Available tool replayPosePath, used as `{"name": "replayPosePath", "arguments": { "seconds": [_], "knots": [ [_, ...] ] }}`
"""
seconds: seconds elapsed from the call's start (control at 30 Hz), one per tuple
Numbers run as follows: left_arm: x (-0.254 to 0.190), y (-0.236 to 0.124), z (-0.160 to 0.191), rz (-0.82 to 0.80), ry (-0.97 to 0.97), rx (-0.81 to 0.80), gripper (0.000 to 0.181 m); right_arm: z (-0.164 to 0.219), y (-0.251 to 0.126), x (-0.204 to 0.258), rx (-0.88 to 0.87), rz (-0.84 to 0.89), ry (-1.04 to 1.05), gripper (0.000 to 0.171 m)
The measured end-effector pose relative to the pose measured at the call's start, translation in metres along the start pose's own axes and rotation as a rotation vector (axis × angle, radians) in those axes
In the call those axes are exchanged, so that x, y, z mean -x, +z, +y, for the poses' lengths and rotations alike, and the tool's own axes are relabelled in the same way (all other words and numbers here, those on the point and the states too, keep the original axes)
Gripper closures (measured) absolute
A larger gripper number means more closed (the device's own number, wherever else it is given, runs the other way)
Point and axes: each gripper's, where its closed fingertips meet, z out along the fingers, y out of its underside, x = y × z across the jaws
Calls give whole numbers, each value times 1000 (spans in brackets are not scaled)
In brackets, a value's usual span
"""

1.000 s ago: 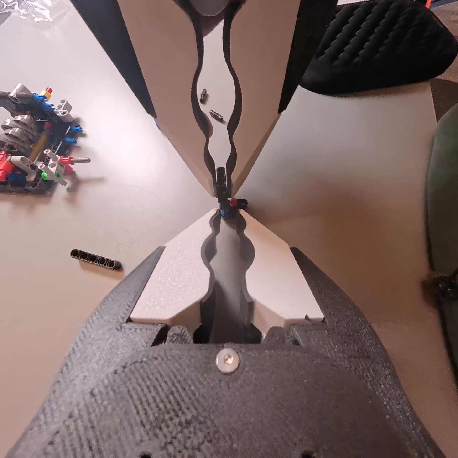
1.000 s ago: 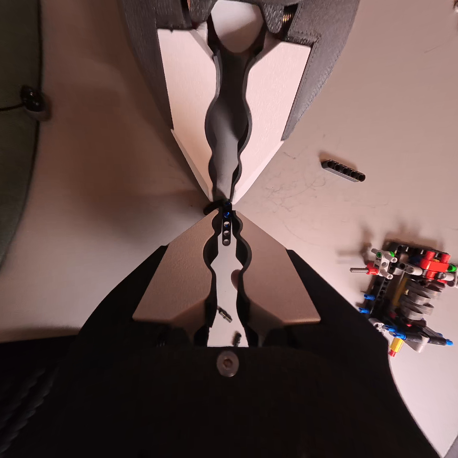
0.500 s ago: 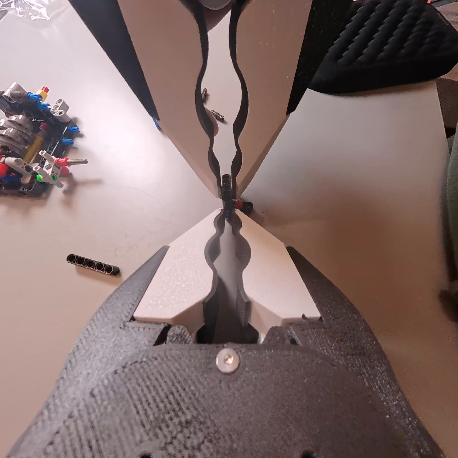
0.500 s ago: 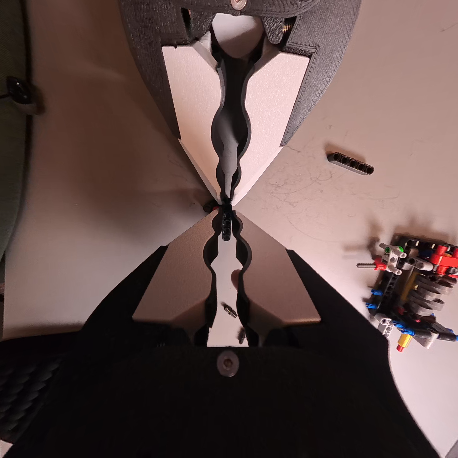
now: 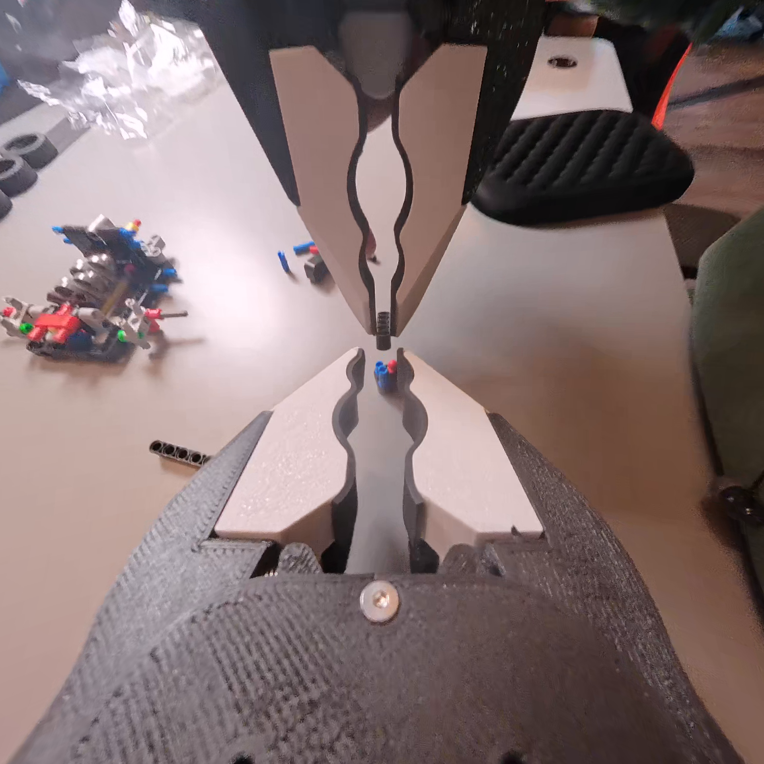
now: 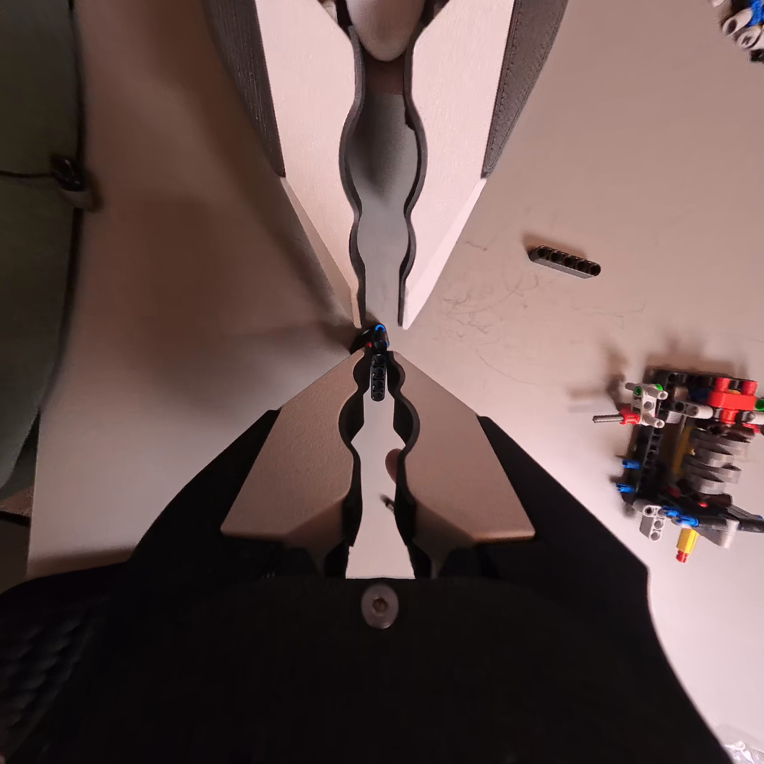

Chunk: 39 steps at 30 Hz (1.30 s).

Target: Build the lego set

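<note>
Pale beige tabletop (image 5: pixel 516 372), scuffed. Left gripper (image 5: pixel 381 355) parted, empty, blue-and-red pin cluster (image 5: pixel 384 372) between tips. Right gripper (image 6: pixel 378 357) clamped on short black holed beam (image 6: pixel 378 382). Half-built multicoloured model (image 6: pixel 694 450) well aside; black ribbed cushion (image 5: pixel 578 165) behind.

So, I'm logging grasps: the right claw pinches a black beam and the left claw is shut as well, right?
Not quite. The left claw is open, its fingertips apart with a small blue and red piece between them, as the left wrist view shows. The right claw does pinch the black beam.
</note>
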Motion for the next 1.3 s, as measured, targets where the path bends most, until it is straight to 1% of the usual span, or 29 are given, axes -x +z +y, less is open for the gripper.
{"name": "replayPosePath", "arguments": {
  "seconds": [0.07, 0.17, 0.3, 0.4, 0.57, 0.67, 0.73, 0.93, 1.17, 1.2, 1.27, 1.3],
  "knots": [
    [-2, -2, -7, 1, 14, -34, 169, -5, -4, 1, -32, 8, 4, 167],
    [-5, -3, -13, -7, 44, -63, 176, -12, -10, 3, -68, 18, 1, 168],
    [-6, -8, -19, 1, 48, -93, 176, -17, -17, 4, -118, 40, -13, 168],
    [-7, -14, -26, 20, 43, -140, 177, -24, -25, 5, -209, 51, -25, 167],
    [-6, -30, -42, 60, 8, -275, 176, -39, -43, 5, -407, 70, -10, 165],
    [-5, -37, -49, 72, 0, -327, 176, -41, -50, 4, -458, 76, 9, 164],
    [-6, -38, -51, 70, 5, -342, 176, -43, -54, 4, -486, 75, 19, 166],
    [-7, -40, -54, 53, 30, -364, 176, -48, -55, 5, -495, 77, 9, 167],
    [-3, -41, -54, 21, 33, -361, 176, -48, -52, 0, -433, 79, 0, 168],
    [-2, -39, -51, 22, 20, -343, 176, -45, -50, 0, -405, 78, -6, 167],
    [3, -29, -35, 11, 0, -244, 160, -38, -41, -3, -325, 81, -24, 167],
    [5, -23, -23, 5, -1, -171, 157, -33, -36, -4, -276, 74, -36, 167]
  ]
}}
